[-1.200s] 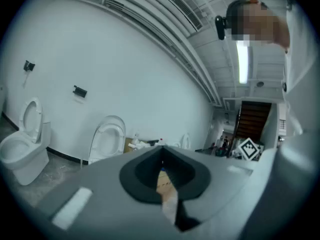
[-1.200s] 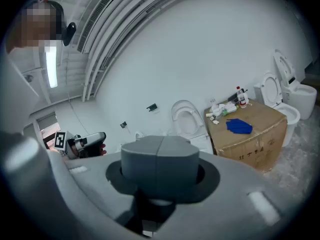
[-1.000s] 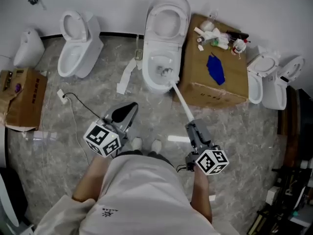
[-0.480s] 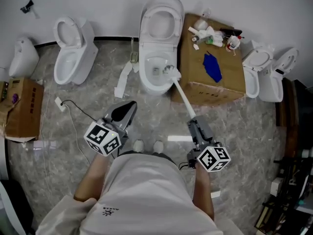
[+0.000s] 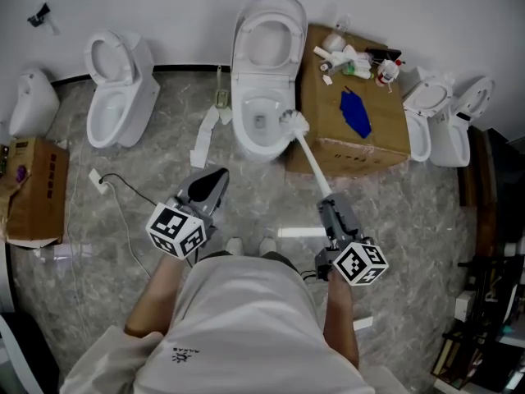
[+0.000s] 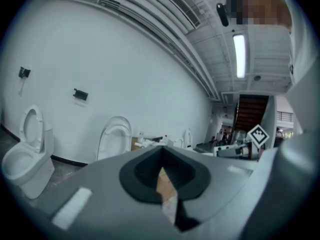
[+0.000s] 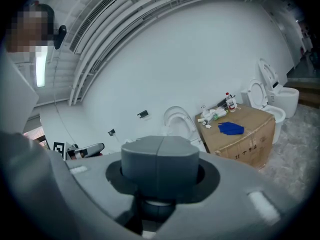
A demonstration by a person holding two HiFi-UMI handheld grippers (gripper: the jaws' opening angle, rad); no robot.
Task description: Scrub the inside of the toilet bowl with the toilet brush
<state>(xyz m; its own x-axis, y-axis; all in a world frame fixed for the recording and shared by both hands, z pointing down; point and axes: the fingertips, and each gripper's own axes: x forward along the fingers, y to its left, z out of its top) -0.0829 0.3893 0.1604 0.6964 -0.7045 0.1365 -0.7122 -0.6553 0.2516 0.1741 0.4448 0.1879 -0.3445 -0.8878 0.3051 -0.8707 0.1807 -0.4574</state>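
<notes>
A white toilet (image 5: 246, 138) with its lid up stands against the back wall in the head view. The toilet brush (image 5: 293, 122) has its bristle head at the bowl's right rim, and its white handle slants down to the right. My right gripper (image 5: 327, 206) is shut on that handle; in the right gripper view (image 7: 160, 165) the jaws meet around it. Left of the handle and over the floor, my left gripper (image 5: 210, 182) is shut on nothing. The left gripper view (image 6: 163, 177) shows the toilet's lid (image 6: 114, 135) beyond the jaws.
A cardboard box (image 5: 354, 153) stands right beside the toilet, with a blue cloth (image 5: 357, 113) and bottles (image 5: 353, 56) on top. Other toilets stand at left (image 5: 115, 80) and right (image 5: 439, 125). A cable (image 5: 123, 189) lies on the floor. Another carton (image 5: 33, 189) sits at far left.
The brush head has moved from inside the bowl to its right rim. The right gripper stayed shut on the handle. The left gripper has hardly moved.
</notes>
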